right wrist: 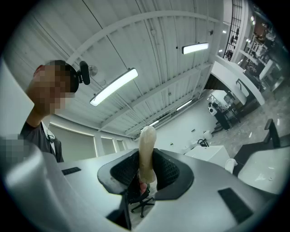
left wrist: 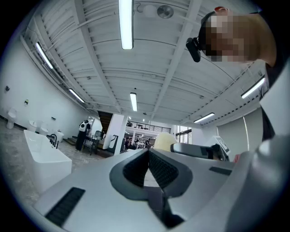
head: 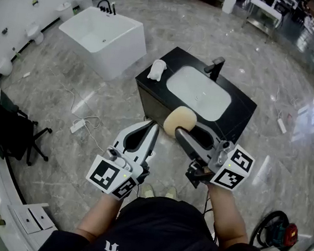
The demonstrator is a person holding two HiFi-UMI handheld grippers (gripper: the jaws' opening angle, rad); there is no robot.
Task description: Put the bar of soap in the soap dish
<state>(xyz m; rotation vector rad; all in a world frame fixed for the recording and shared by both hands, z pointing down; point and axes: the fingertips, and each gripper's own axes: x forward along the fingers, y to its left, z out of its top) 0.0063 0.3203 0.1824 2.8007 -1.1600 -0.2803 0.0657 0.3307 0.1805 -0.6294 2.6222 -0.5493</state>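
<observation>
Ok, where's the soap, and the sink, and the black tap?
bar of soap (head: pixel 180 121): head view, middle of its round pale face.
sink (head: pixel 196 95): head view, bare white bottom of the basin.
tap (head: pixel 215 66): head view, its black body.

Beyond your left gripper (head: pixel 152 128), the black counter (head: pixel 242 111) bears a white basin (head: pixel 198 92), a black tap (head: pixel 214 67) and a white bundle (head: pixel 158 69).

- Pale cream-yellow bar of soap (head: pixel 181 121).
- Light grey left tool (head: pixel 153 127) and right tool (head: pixel 177 132), with black ribbed pads and black-and-white square markers on their cubes.
- Glossy black desk (head: pixel 239 111) with a white basin (head: pixel 198 93).
- Grey floor (head: pixel 39 76), marbled with pale veins.
- White bathtub (head: pixel 105 38).
</observation>
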